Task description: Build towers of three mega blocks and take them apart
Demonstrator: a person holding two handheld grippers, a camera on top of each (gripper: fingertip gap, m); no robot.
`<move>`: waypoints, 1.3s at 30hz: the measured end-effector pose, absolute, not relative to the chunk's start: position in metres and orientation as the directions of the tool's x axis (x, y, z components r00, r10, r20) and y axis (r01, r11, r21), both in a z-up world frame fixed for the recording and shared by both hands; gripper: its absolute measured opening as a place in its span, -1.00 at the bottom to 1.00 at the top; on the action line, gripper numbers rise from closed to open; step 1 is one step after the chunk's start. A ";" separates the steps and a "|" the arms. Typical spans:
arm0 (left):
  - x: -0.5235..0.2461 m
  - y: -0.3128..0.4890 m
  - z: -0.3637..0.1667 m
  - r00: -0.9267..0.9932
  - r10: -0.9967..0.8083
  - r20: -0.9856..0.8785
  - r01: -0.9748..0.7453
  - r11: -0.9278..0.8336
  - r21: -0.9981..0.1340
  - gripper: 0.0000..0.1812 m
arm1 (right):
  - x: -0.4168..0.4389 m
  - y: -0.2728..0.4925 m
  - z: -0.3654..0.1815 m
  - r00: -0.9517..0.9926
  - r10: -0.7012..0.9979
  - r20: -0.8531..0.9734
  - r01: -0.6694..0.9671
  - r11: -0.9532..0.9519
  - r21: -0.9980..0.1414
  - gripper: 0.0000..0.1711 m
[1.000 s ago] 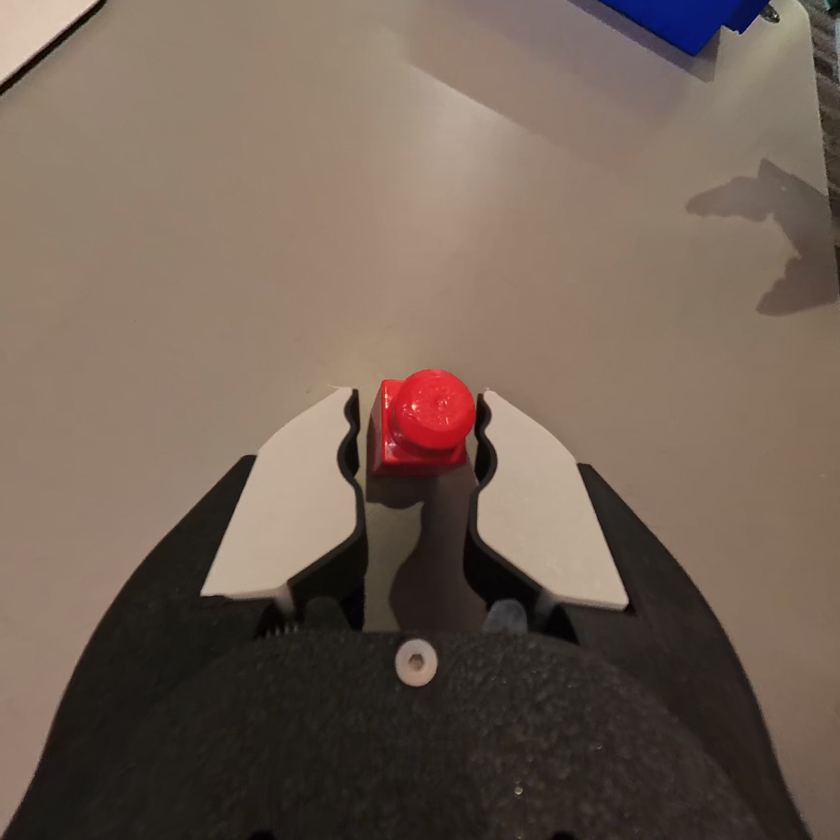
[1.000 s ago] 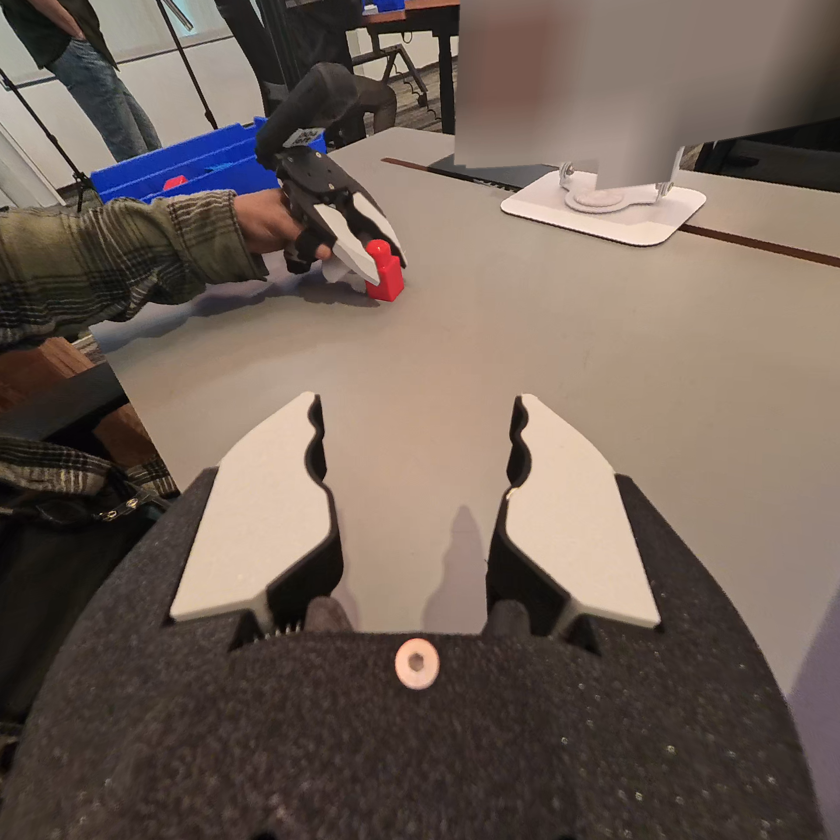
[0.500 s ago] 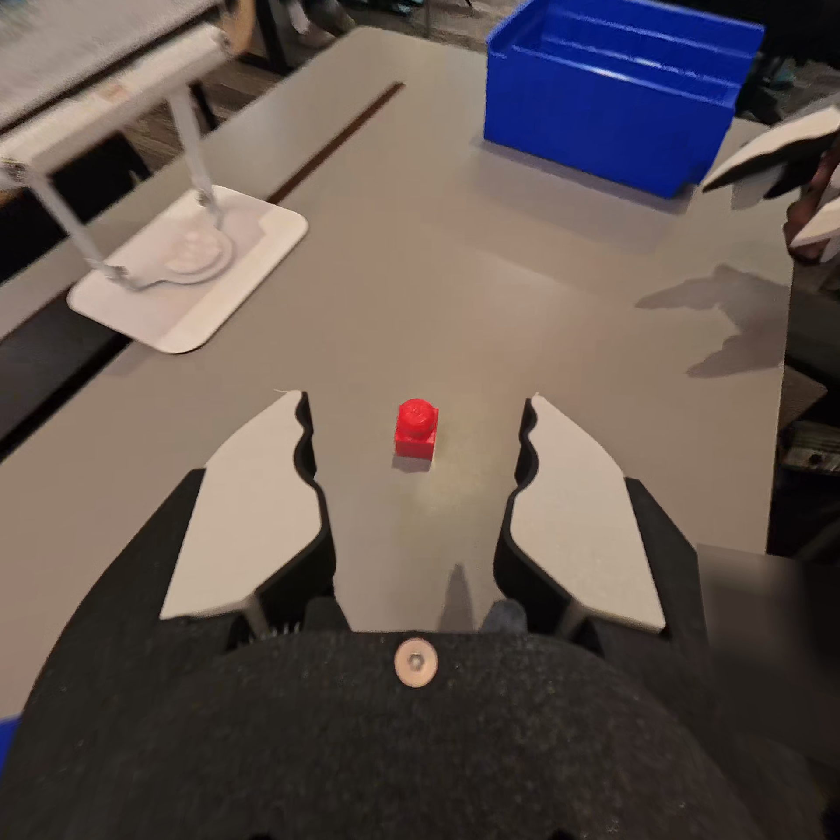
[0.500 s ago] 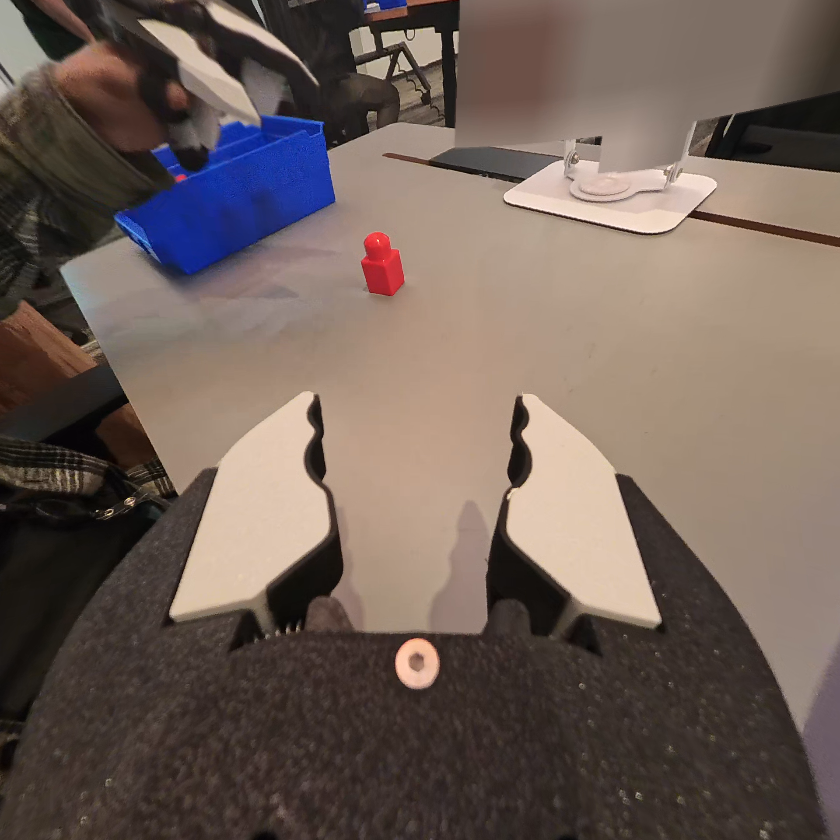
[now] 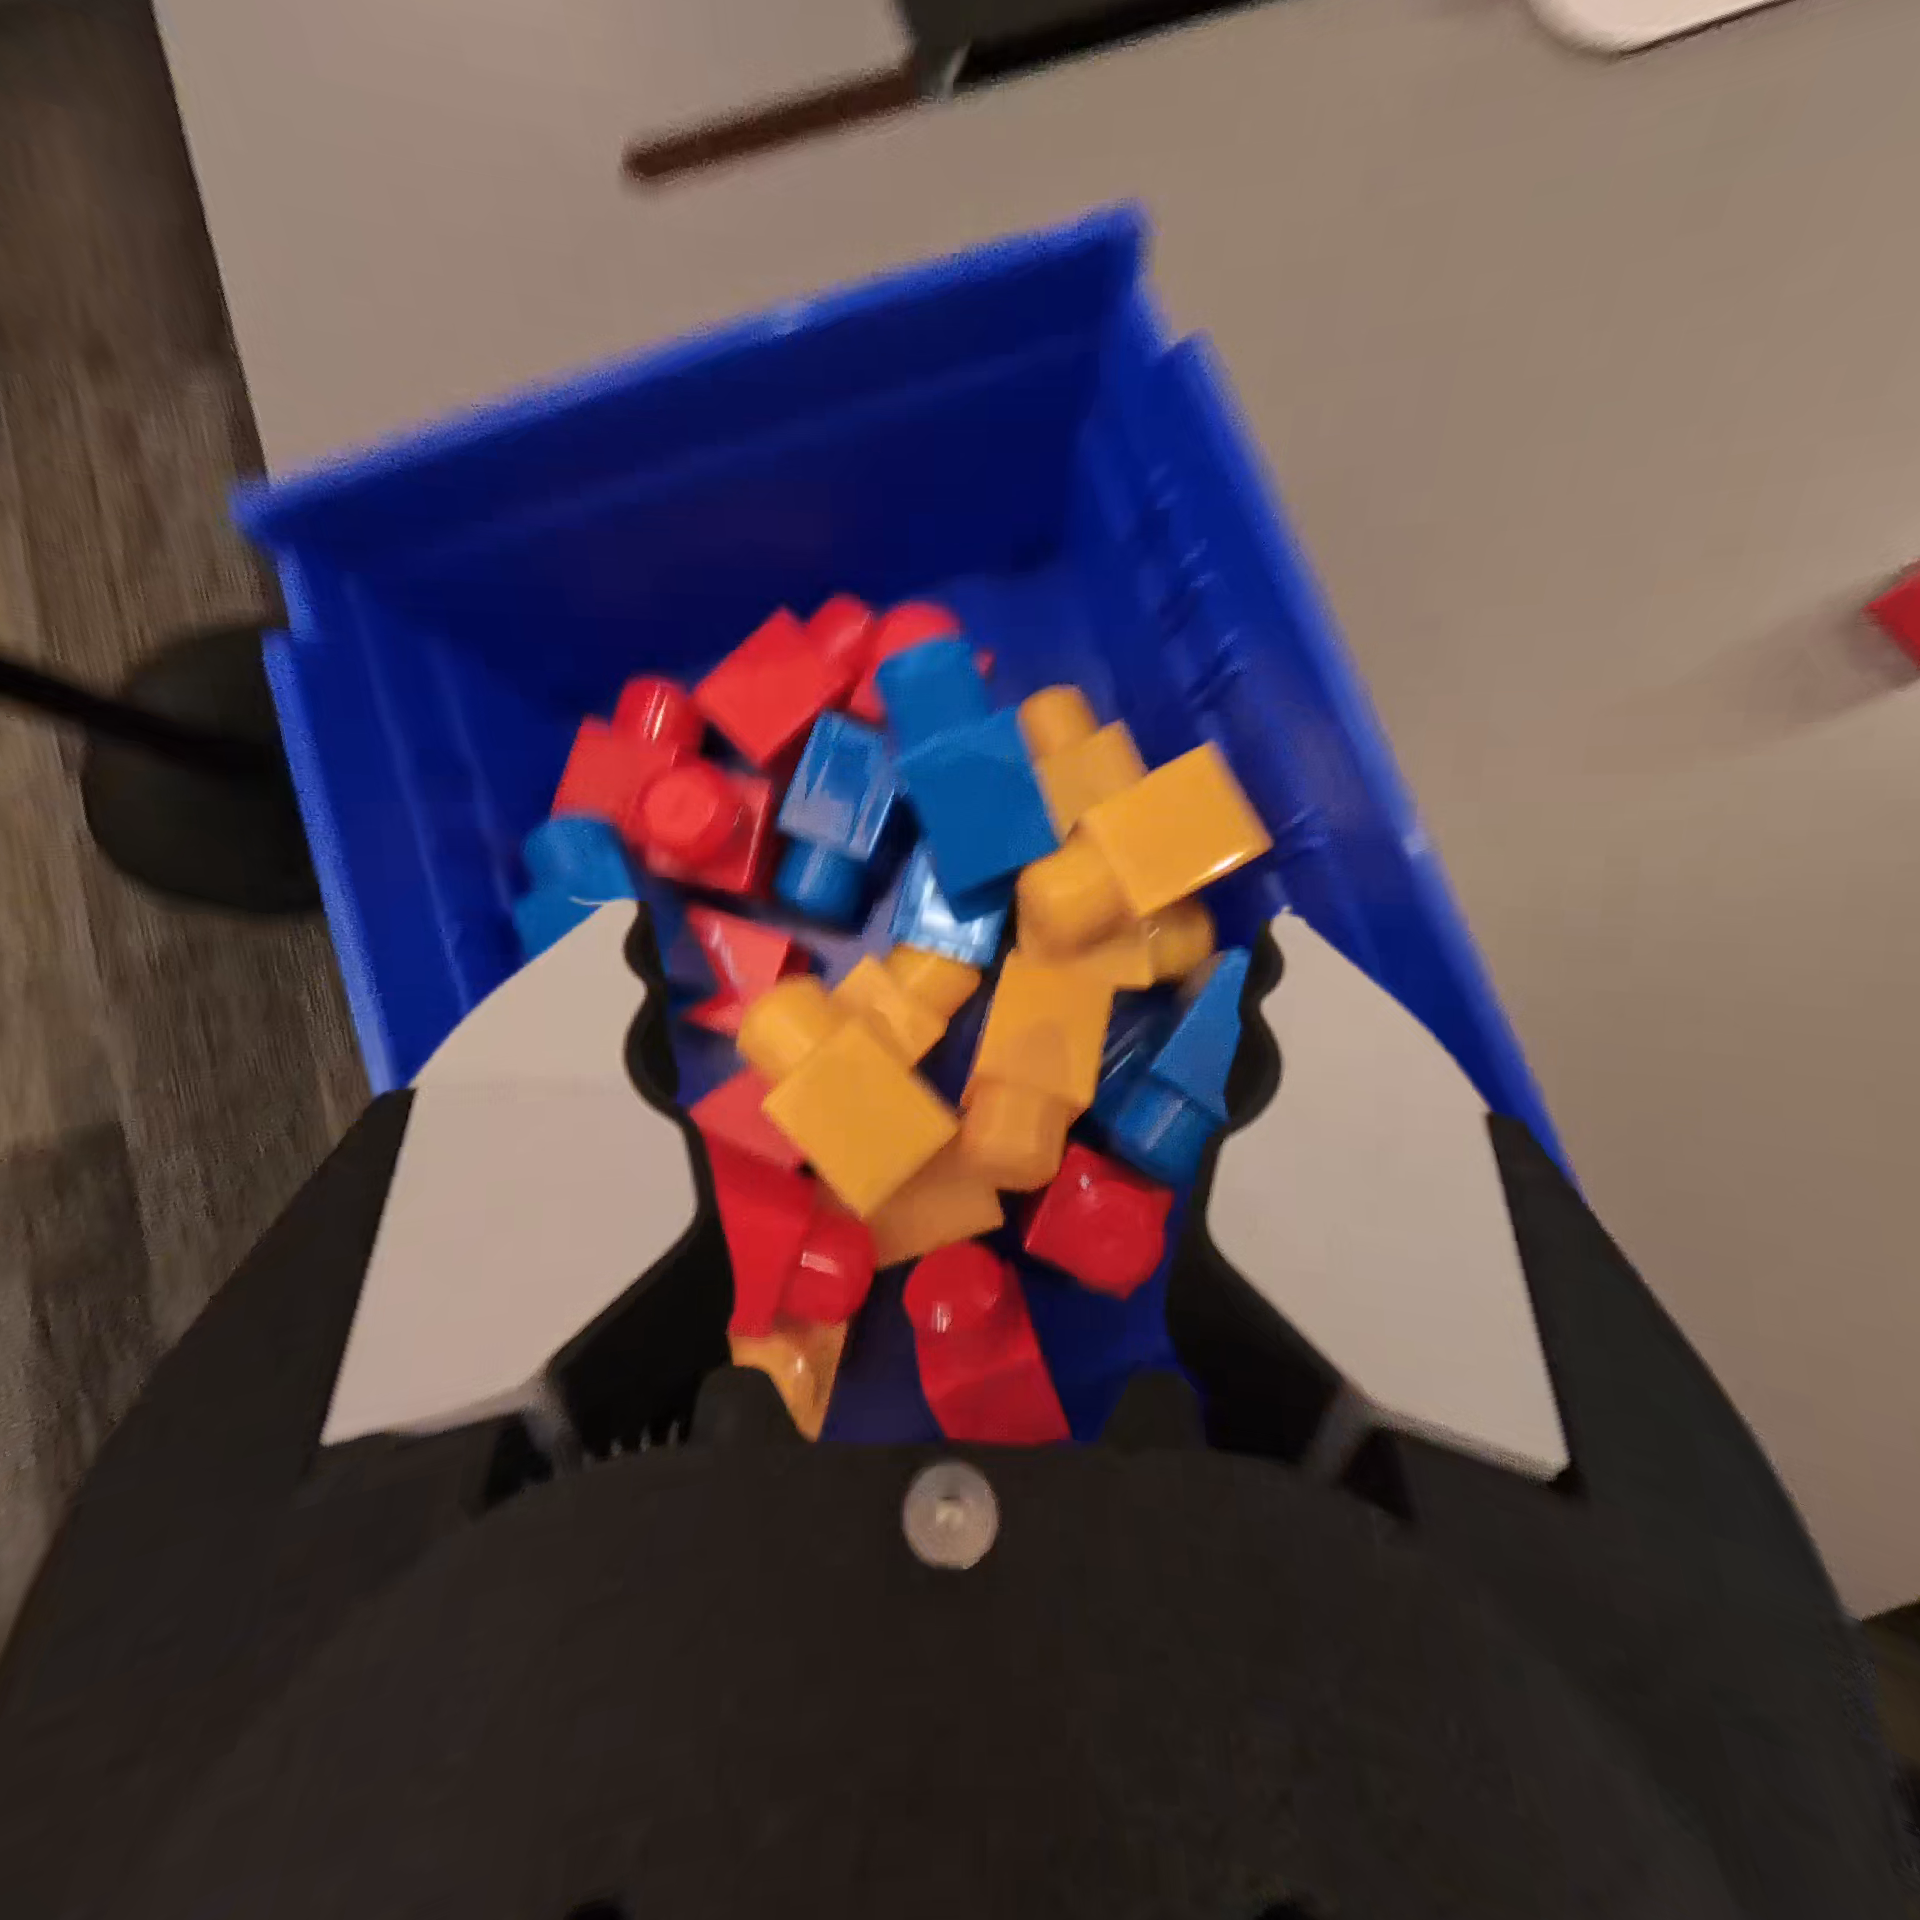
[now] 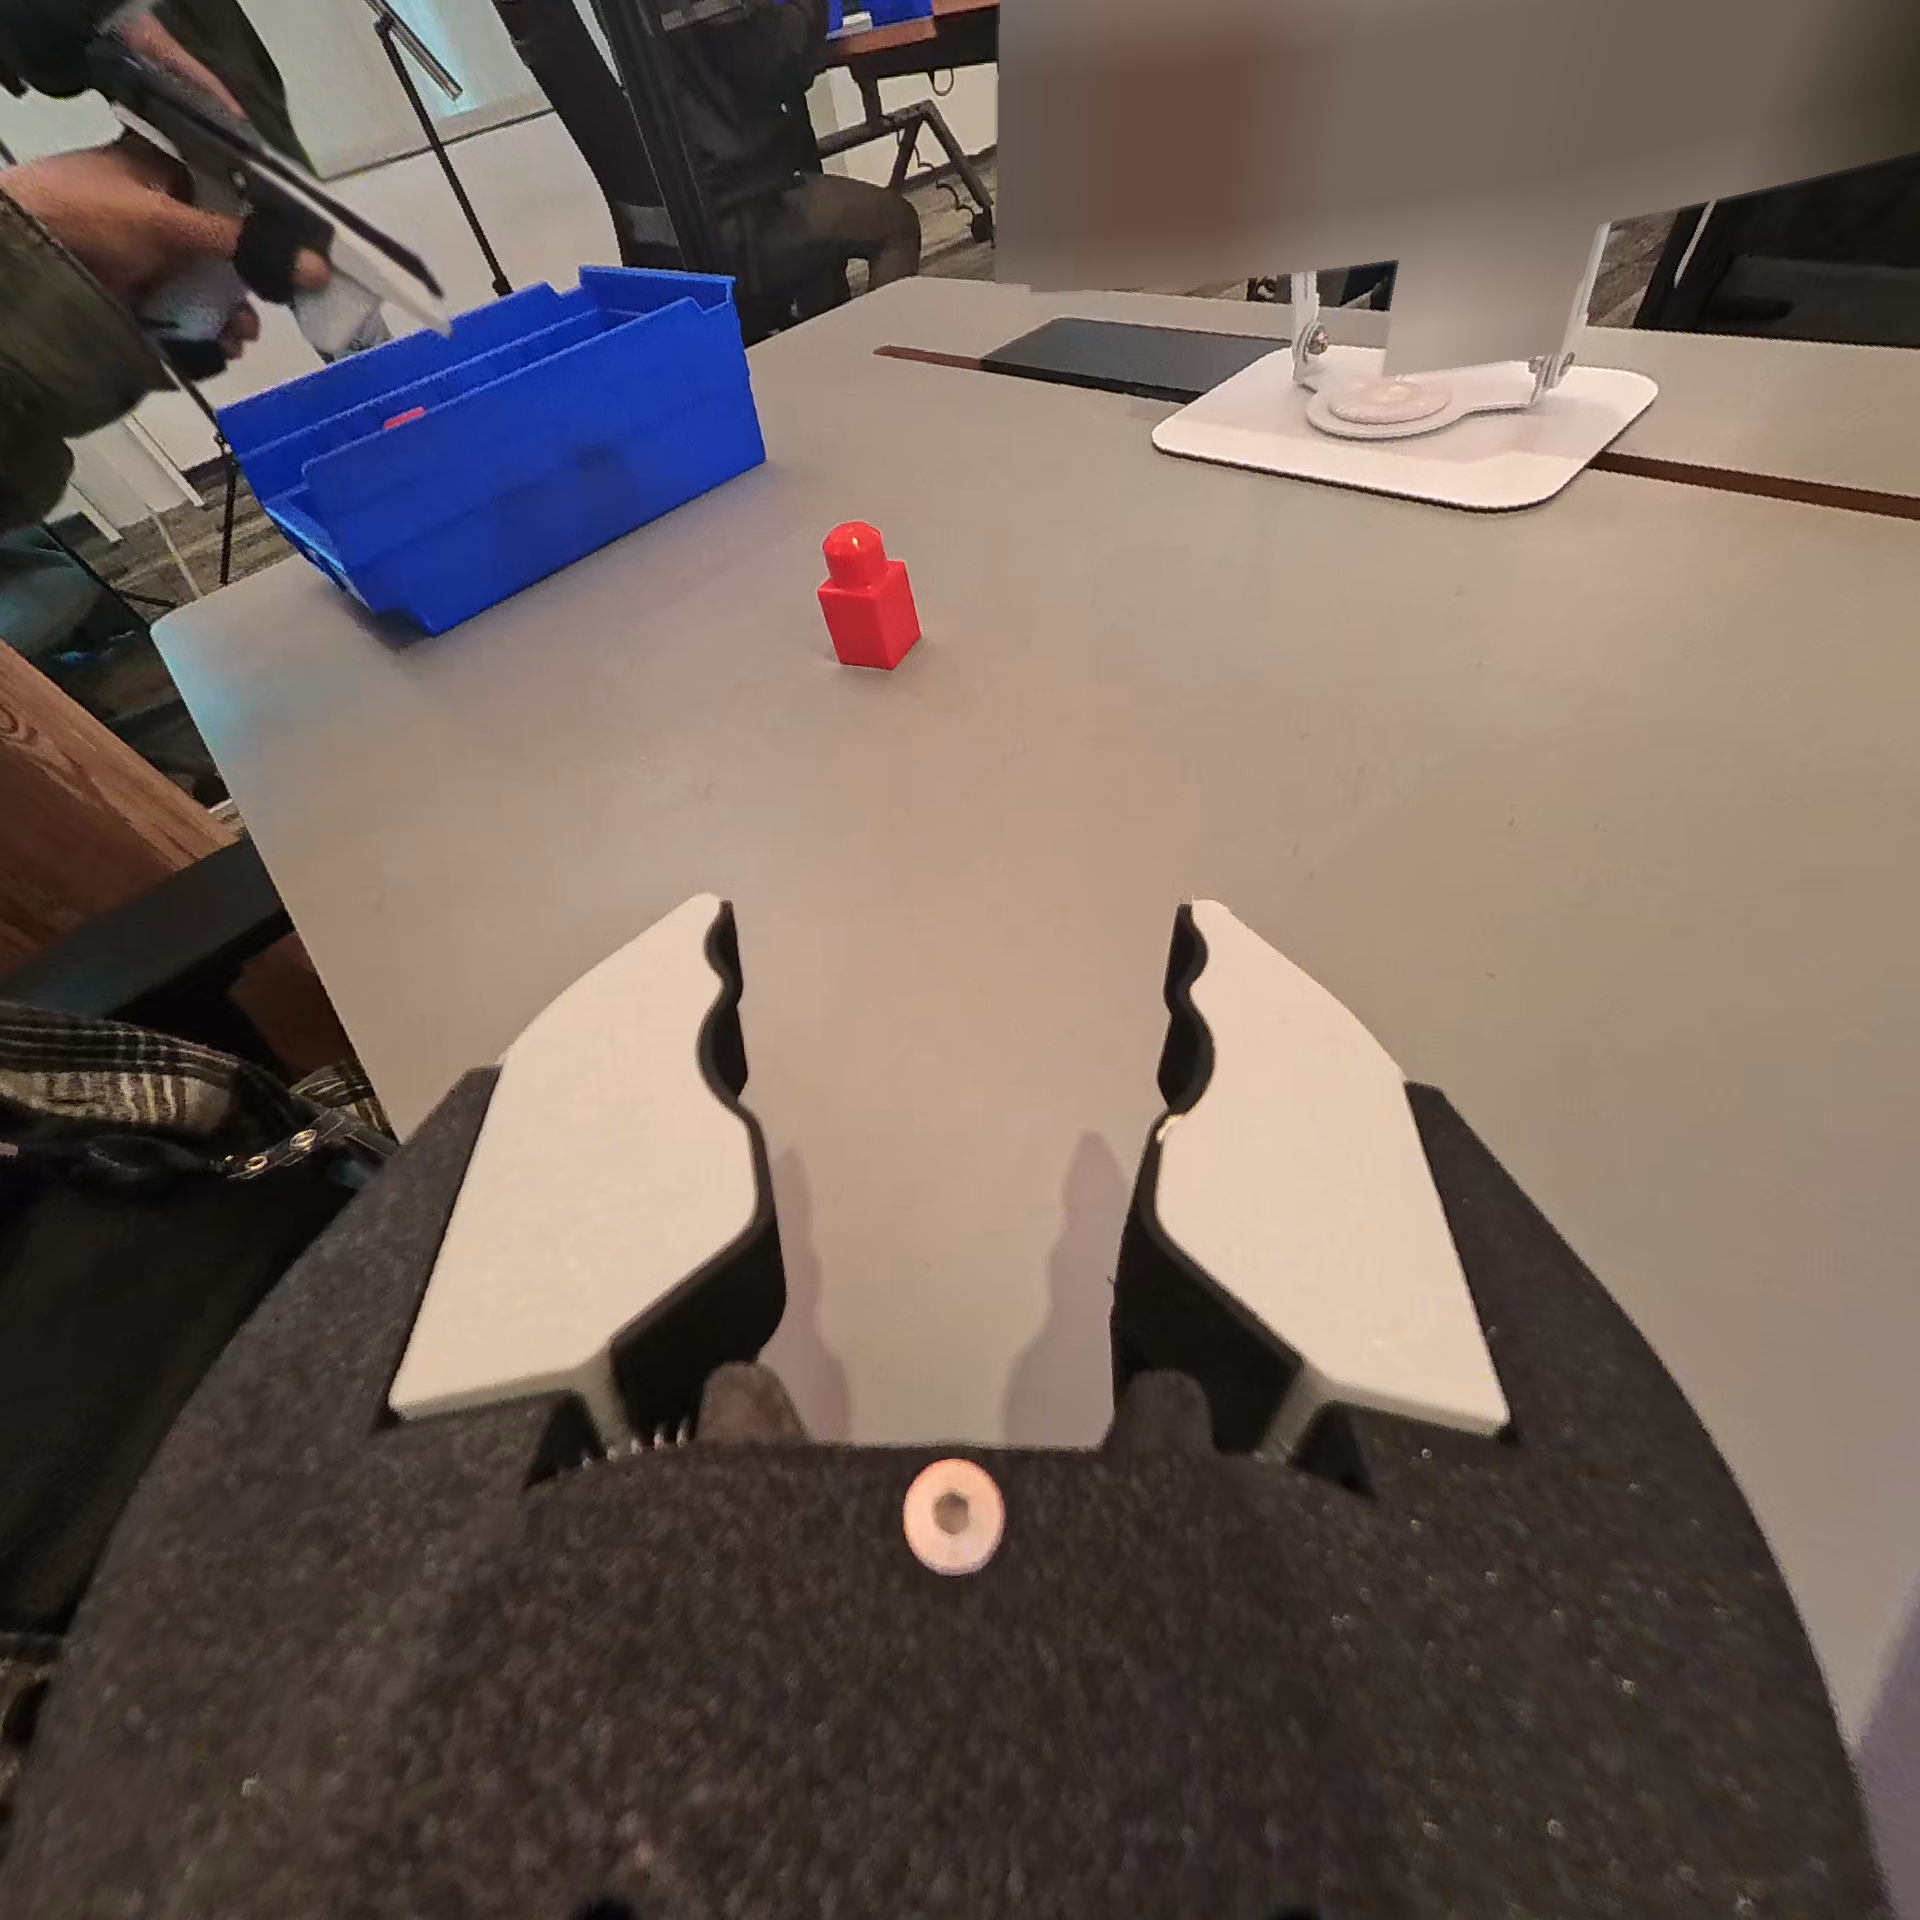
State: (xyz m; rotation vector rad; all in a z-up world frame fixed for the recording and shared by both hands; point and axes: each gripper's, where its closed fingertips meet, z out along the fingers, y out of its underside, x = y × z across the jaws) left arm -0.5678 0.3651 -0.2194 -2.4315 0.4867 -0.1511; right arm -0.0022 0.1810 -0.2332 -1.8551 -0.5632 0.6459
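Note:
A single red block [image 6: 869, 597] stands upright on the grey table [image 6: 1351, 831]; its edge shows at the right of the left wrist view [image 5: 1896, 623]. A blue bin [image 5: 727, 436] holds several red, blue and yellow blocks [image 5: 914, 935]; it also shows in the right wrist view [image 6: 499, 457]. My left gripper [image 5: 951, 925] is open and empty, pointing down over the bin's blocks. In the right wrist view it [image 6: 312, 239] hangs above the bin's left end. My right gripper [image 6: 956, 914] is open and empty, low over the table, well short of the red block.
A white monitor stand base [image 6: 1403, 426] sits at the back right of the table. A dark strip [image 6: 1132, 353] lies beside it. The table's left edge drops to carpeted floor [image 5: 125, 1039]. A person's sleeve [image 6: 62, 343] is at the left. Spacing between my two grippers at the tips: around 60 cm.
My left gripper let go of the red block, opened, rose and swung left to hover over the blue bin. The red block stays standing. My right gripper has barely moved.

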 end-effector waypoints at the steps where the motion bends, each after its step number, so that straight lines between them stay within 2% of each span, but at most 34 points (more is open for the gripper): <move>1: -0.577 0.362 -0.228 0.941 -0.338 0.006 -0.271 -0.767 -0.582 0.18 | -0.002 0.181 -0.233 0.744 0.645 -0.172 0.085 -0.346 -0.934 -0.09; 6: -0.599 0.355 -0.245 0.976 -0.198 0.086 -0.130 -0.858 -0.497 -0.05 | 0.001 0.181 -0.233 0.750 0.639 -0.170 0.088 -0.351 -0.932 -0.09; 11: -0.601 0.352 -0.246 0.984 -0.133 0.121 -0.057 -0.868 -0.493 -0.37 | 0.003 0.182 -0.234 0.750 0.635 -0.187 0.070 -0.357 -0.931 -0.09; 18: -0.606 0.345 -0.268 0.998 -0.064 0.023 -0.049 -0.914 -0.402 -0.40 | 0.003 0.182 -0.237 0.746 0.637 -0.194 0.068 -0.362 -0.930 -0.09; 24: -0.601 0.339 -0.291 0.997 -0.053 0.063 -0.032 -0.952 -0.304 -0.52 | 0.006 0.180 -0.234 0.751 0.633 -0.190 0.063 -0.354 -0.933 -0.09; 30: -0.601 0.347 -0.281 0.993 -0.093 0.075 -0.061 -0.935 -0.349 -0.57 | 0.009 0.179 -0.233 0.755 0.629 -0.188 0.059 -0.350 -0.935 -0.09; 35: -0.580 0.363 -0.233 0.977 -0.207 0.043 -0.155 -0.840 -0.520 -0.58 | 0.008 0.182 -0.233 0.756 0.627 -0.188 0.060 -0.353 -0.934 -0.10; 39: -0.520 0.372 -0.177 0.922 -0.383 0.053 -0.244 -0.682 -0.690 -0.59 | 0.004 0.186 -0.230 0.755 0.631 -0.177 0.073 -0.350 -0.934 -0.10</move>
